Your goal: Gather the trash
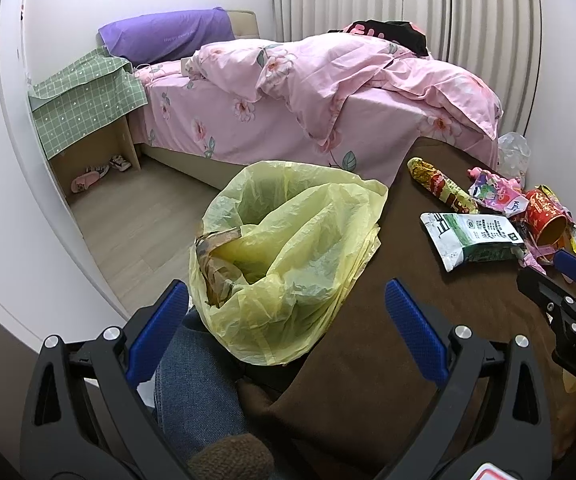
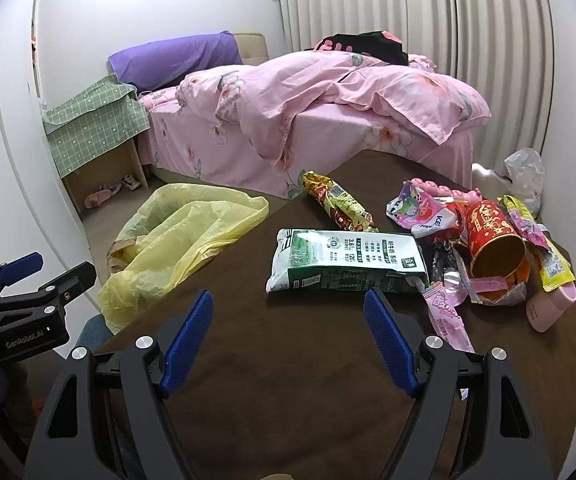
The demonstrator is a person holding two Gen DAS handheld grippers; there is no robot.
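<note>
Here both grippers (image 1: 284,312) (image 2: 288,320) hover, jaws spread.

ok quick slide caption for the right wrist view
Open right gripper faces a green-and-white pouch among wrappers on the brown table.

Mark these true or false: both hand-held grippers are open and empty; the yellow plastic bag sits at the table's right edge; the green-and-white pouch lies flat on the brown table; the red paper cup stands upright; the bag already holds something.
1. Both grippers, left hand-held gripper and right hand-held gripper, are open and empty: true.
2. The yellow plastic trash bag sits at the right edge: false, it hangs at the left edge of the brown table.
3. The green-and-white snack pouch lies flat: true.
4. The red paper cup stands upright: false, it lies on its side.
5. The bag holds something: true, a brownish wrapper.
</note>
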